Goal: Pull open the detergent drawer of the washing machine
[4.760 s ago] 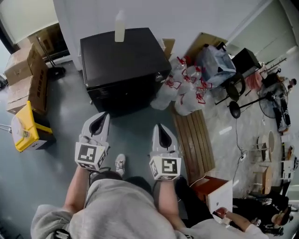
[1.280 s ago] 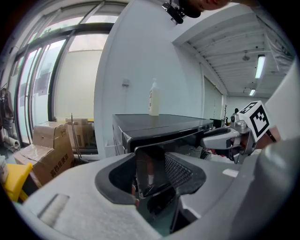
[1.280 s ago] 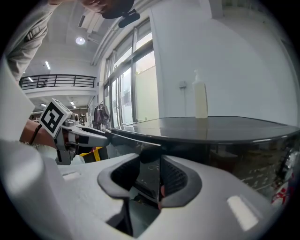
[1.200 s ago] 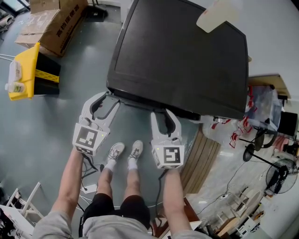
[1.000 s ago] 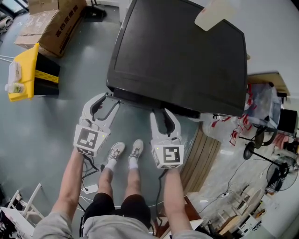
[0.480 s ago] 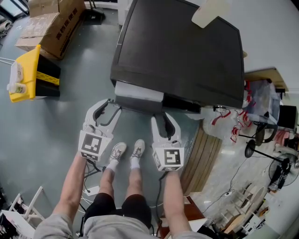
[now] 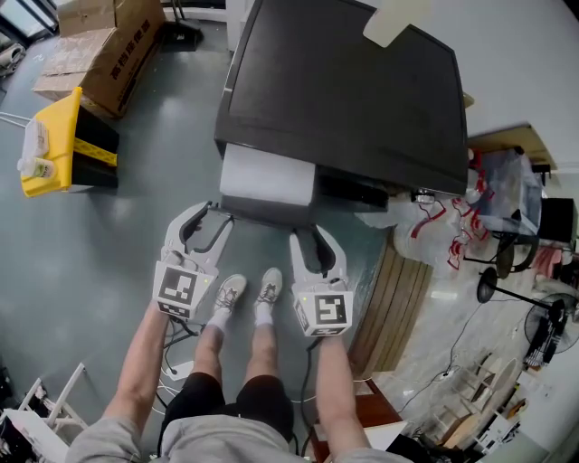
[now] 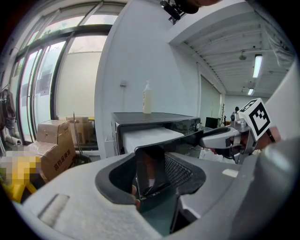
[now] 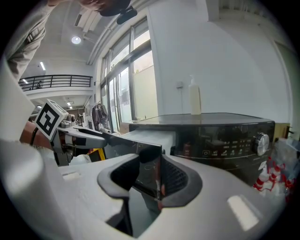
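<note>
In the head view the black washing machine [image 7: 353,90] fills the upper middle. Its detergent drawer [image 7: 268,177] stands pulled out at the front left, white on top with a dark front panel [image 7: 262,213]. My left gripper [image 7: 215,213] is shut on the panel's left end and my right gripper [image 7: 312,233] on its right end. The left gripper view shows the dark panel [image 8: 151,173] between the left gripper [image 8: 152,161] jaws, and the right gripper view shows the panel [image 9: 146,177] between the right gripper [image 9: 150,171] jaws. Behind it there is the white drawer [image 9: 150,137].
A pale bottle [image 7: 391,22] stands on the machine's top. A yellow bin [image 7: 54,145] and cardboard boxes [image 7: 99,45] are at the left. Plastic bags [image 7: 498,194] and a slatted wooden board [image 7: 393,289] lie at the right. The person's feet [image 7: 246,294] stand between the grippers.
The drawer has slid out of the machine toward the person, its white top now showing. Both grippers have moved back with the front panel in them.
</note>
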The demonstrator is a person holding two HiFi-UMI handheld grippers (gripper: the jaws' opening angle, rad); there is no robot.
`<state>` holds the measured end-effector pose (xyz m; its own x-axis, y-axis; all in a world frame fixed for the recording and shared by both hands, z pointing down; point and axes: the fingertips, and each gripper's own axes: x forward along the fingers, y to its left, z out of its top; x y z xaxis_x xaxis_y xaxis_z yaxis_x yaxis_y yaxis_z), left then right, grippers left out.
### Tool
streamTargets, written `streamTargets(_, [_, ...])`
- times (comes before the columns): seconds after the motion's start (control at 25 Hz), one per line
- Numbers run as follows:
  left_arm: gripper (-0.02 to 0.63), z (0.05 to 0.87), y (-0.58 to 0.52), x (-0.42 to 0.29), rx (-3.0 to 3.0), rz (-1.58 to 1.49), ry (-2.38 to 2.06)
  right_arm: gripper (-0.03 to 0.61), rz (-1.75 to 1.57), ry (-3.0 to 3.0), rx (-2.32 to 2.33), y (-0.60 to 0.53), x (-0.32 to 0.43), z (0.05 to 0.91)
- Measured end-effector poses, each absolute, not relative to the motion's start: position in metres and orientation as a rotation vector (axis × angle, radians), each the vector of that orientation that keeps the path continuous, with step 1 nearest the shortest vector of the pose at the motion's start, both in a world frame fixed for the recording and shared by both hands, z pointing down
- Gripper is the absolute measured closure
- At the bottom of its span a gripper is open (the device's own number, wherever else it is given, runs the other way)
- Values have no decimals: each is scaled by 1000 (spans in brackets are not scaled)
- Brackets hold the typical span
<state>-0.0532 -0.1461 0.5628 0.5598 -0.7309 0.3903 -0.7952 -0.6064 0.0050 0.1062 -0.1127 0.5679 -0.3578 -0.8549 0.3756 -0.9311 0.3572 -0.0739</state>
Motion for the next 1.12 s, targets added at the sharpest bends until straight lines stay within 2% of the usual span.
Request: streamTargets(1.12, [420,565,-47,-69,2592,599,-1240,433,462,-2313,1583,-12,90,570])
